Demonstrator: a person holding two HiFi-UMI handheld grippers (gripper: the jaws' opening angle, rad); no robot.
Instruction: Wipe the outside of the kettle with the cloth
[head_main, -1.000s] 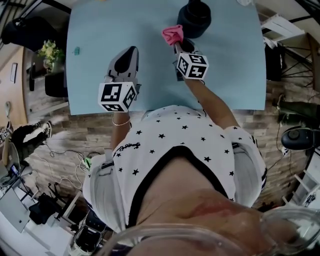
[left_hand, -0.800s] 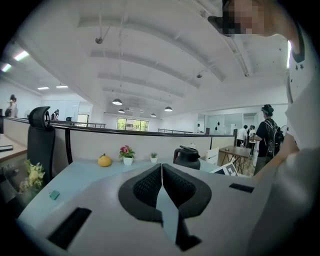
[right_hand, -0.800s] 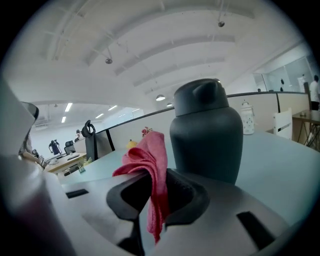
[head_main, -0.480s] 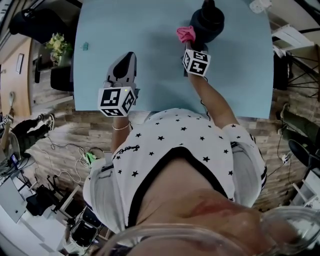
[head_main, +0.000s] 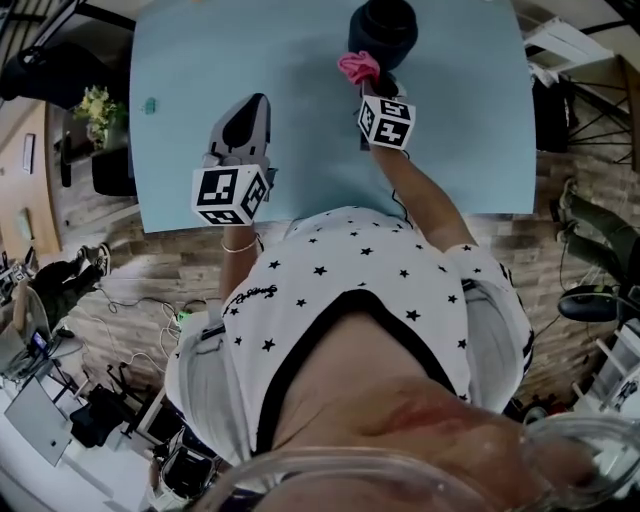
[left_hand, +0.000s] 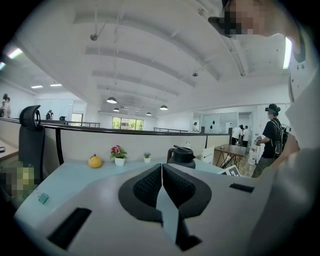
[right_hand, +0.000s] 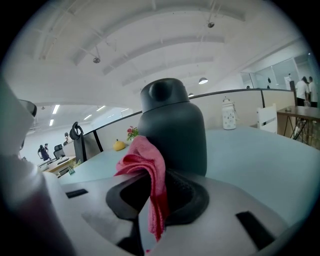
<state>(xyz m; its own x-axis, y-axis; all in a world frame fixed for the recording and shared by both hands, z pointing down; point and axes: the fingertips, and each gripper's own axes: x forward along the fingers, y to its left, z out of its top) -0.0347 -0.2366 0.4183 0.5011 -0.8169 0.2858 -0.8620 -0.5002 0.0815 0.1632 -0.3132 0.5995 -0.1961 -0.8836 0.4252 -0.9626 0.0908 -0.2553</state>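
The right gripper (head_main: 366, 88), its arm stretched forward to the upper centre of the head view, is clamped on a crumpled pink cloth (head_main: 357, 67). The cloth sits right at the side of the dark grey rounded kettle (head_main: 382, 24), near the far edge of the pale blue table (head_main: 300, 130). The left gripper (head_main: 250, 115), at centre left, hovers with jaws pressed together and empty, well apart from the kettle. A small potted flower (left_hand: 119, 153) and a yellow gourd (left_hand: 95, 161) stand along the table's far side.

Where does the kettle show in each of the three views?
Head view: kettle at top centre, just beyond the pink cloth.
Left gripper view: kettle small, just right of centre, far across the table.
Right gripper view: kettle large, centre, behind the cloth.
Shared landmark: the light blue table under it.
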